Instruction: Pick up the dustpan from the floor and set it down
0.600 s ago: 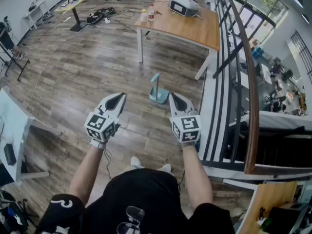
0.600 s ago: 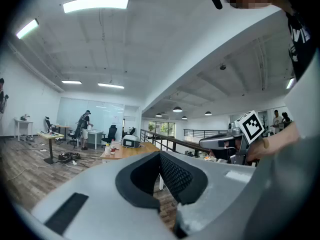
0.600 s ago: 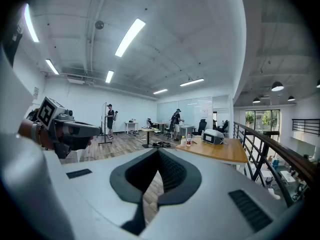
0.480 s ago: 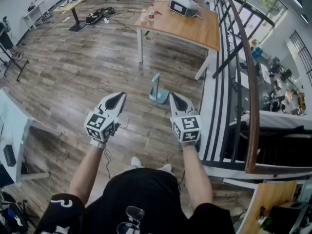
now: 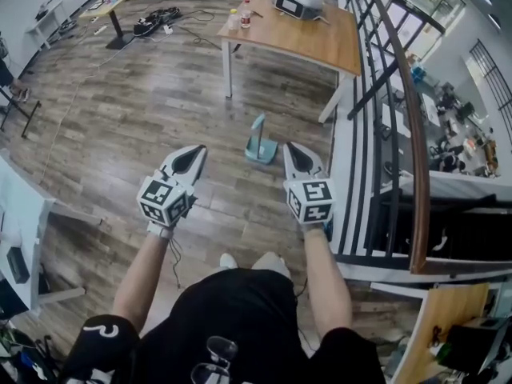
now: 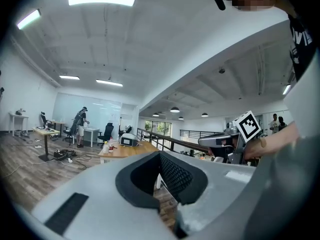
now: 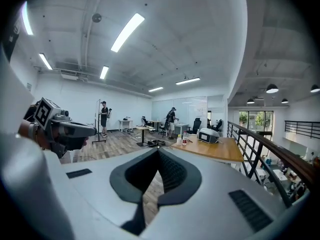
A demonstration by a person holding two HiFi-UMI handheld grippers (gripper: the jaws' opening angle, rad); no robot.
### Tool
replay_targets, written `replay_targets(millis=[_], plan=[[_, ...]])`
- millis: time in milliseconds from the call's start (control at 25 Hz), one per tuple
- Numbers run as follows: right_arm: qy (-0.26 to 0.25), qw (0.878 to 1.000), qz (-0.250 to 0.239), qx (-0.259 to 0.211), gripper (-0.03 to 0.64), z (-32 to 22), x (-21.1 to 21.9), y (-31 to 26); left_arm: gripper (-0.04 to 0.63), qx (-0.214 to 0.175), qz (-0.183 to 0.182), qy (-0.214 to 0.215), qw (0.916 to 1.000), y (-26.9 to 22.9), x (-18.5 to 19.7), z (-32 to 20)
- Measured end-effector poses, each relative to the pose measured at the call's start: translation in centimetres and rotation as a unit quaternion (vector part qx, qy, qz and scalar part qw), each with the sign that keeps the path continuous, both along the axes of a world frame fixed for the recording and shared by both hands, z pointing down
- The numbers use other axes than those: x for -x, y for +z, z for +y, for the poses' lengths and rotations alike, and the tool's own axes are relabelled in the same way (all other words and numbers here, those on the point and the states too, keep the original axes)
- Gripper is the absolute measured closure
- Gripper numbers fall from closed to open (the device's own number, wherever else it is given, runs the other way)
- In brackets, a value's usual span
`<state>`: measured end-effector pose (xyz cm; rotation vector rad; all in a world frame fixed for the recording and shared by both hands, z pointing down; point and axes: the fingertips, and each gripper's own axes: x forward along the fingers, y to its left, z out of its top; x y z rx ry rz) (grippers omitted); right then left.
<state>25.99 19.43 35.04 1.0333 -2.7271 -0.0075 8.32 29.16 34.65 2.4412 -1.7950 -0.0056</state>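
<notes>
At the far left edge of the head view we see a white desk (image 5: 16, 214) standing on the plank floor (image 5: 120, 110). Next comes our left gripper (image 5: 193, 154), held out level at arm's length. Its own view shows the two jaws closed tip to tip with nothing caught between them, only bare floor and the room beyond.

Just right of it, between the two grippers and a little further ahead, the dustpan (image 5: 261, 146) stands on the floor. It is pale teal, and its handle points upright. Neither gripper touches it. Behind it stands a wooden table (image 5: 320, 46), which carries a white machine (image 5: 298, 2) and two bottles (image 5: 246, 16) near its left end.

Our right gripper (image 5: 294, 152) follows, tipped slightly downward. In the head view its tip lies just beside the pan's right edge, yet it is clear of the pan. Its jaws are pressed fully together and hold nothing.

Furthest right, a black railing (image 5: 410, 118) topped with a wooden handrail runs along the floor's edge, and we can see a lower level past it. Far back in the room, the right gripper view shows people (image 7: 171, 118) standing by office furniture.
</notes>
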Motion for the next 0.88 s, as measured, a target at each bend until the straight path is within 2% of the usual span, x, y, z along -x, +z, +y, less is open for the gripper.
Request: replay_targets(millis=[240, 400, 880], plan=[[0.005, 1.000, 0.009, -0.003, 0.624, -1.9, 5.1, -0.2, 0.598, 0.010, 0.007, 0.004, 0.9999, 0.7, 4.8, -1.9], [0.002, 1.000, 0.009, 0.000, 0.624, -4.7, 6.1, 0.5, 0.598, 0.015, 0.008, 0.004, 0.9998, 1.7, 5.5, -4.5], [-0.031, 0.999, 0.014, 0.012, 0.624, -20.4, 9.6, 2.2, 0.598, 0.032, -0.003, -0.019, 0.9993, 2.1, 8.0, -20.0]])
